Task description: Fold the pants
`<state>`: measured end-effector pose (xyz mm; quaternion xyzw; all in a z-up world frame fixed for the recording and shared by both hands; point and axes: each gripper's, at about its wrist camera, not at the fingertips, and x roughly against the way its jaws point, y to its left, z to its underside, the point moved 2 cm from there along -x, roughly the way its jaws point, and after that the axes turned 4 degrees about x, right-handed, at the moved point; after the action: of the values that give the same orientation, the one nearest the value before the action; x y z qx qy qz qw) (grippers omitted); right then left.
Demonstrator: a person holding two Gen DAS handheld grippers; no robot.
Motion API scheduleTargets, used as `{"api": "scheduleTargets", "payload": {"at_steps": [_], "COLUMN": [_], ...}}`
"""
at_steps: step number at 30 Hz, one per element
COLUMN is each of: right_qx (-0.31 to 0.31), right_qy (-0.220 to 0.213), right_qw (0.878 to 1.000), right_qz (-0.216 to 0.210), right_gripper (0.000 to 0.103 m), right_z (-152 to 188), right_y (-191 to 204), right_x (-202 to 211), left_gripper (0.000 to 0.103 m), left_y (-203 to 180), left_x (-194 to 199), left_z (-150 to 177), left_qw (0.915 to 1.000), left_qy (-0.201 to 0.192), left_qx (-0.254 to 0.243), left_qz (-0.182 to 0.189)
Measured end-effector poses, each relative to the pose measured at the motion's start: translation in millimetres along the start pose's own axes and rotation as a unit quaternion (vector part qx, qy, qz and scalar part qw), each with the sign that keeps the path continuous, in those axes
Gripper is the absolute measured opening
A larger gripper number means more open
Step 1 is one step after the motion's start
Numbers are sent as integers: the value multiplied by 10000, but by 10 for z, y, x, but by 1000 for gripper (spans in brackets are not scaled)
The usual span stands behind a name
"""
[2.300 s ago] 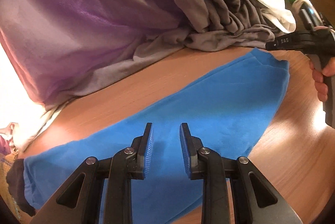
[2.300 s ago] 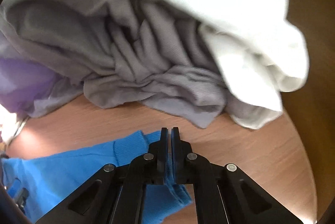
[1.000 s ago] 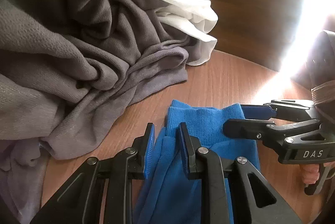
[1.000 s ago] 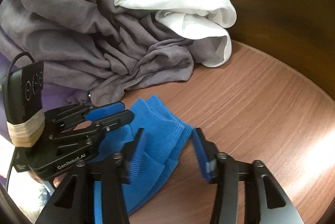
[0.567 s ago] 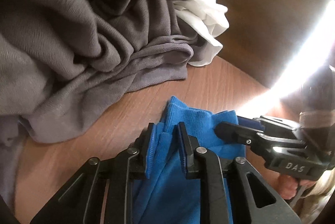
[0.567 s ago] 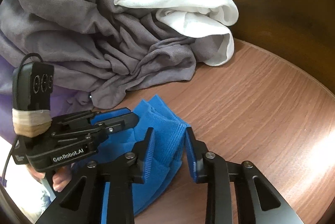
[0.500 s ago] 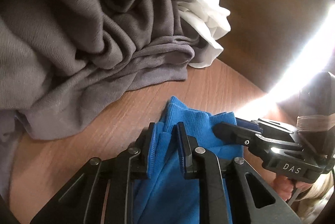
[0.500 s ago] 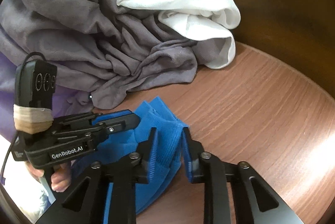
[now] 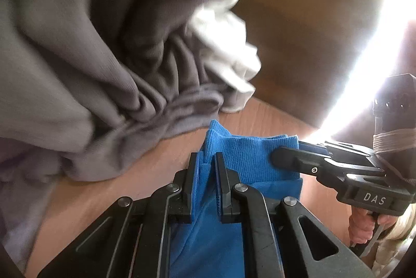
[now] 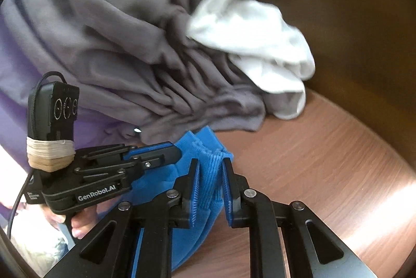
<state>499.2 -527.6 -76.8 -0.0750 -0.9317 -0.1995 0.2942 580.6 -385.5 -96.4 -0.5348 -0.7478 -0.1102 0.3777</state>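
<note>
While my left tongs (image 9: 205,174) grip the blue pants (image 9: 249,161) and my right tongs (image 10: 210,181) finish closing on their cuff, uneven lifting could snag the grey heap (image 10: 130,44) just beyond.

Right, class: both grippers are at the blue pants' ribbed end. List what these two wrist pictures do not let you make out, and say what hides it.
- Rest of the blue pants: cut off by the bottom edge and the left gripper, left wrist view.
- Grey cloth and white cloth: blurred, garment type unclear.
- Right gripper: its own fingers hide how many layers it pinches.
- Area by the table: washed out by glare.
</note>
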Motion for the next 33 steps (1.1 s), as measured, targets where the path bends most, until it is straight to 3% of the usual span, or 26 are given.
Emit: {"api": "scheduleTargets", "payload": {"at_steps": [5, 13, 21, 33], "right_qx": [362, 1108, 1451, 2219], "right_qy": [-266, -619, -741, -442], "right_qw": [9988, 9915, 9866, 9740], "right_qz": [-181, -270, -100, -126], "right_gripper": [18, 18, 18, 18], "right_z": [-94, -8, 332, 1062], "right_y": [315, 1063, 1709, 2647], "right_x": [278, 612, 817, 748], "left_gripper": [12, 12, 12, 13], "left_y": [-54, 59, 338, 762], "left_x": [535, 1089, 1484, 1896], "left_z": [31, 226, 636, 1362], "left_qw": [9991, 9977, 9980, 9991], "left_qy": [-384, -621, -526, -296], "left_qx": [-145, -228, -360, -296], "left_qz": [-103, -151, -28, -51]}}
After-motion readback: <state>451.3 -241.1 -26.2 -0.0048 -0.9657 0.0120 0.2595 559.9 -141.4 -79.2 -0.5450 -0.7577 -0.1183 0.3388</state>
